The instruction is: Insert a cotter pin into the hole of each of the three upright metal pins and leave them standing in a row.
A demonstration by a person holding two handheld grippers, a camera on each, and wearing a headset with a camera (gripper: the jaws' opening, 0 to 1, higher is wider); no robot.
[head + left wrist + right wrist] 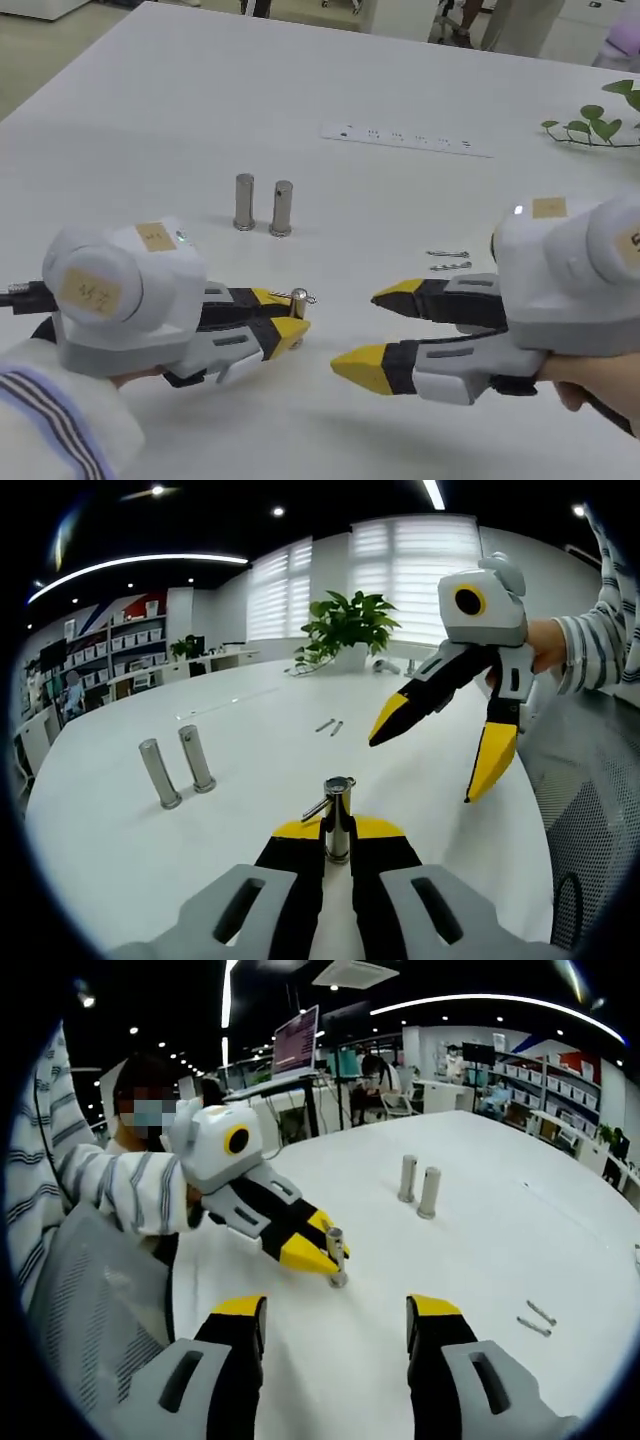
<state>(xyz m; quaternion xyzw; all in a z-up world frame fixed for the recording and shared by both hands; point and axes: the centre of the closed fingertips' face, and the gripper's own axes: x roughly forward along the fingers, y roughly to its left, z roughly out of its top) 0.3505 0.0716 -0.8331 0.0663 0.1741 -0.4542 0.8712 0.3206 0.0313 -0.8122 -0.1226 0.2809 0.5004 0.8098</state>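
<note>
My left gripper (297,314) is shut on a short metal pin (298,301) that stands upright on the white table and carries a cotter pin (333,787) through its top hole. Two more bare metal pins (244,201) (282,208) stand side by side farther back. To the right, two loose cotter pins (447,260) lie flat on the table. My right gripper (375,330) hovers open beside the held pin, nothing between its yellow tips. In the right gripper view the held pin (336,1256) sits ahead of the open right gripper (335,1325).
A white power strip (405,138) lies across the table at the back. A potted plant (600,120) reaches in at the far right edge. Bare tabletop (150,120) stretches around the pins.
</note>
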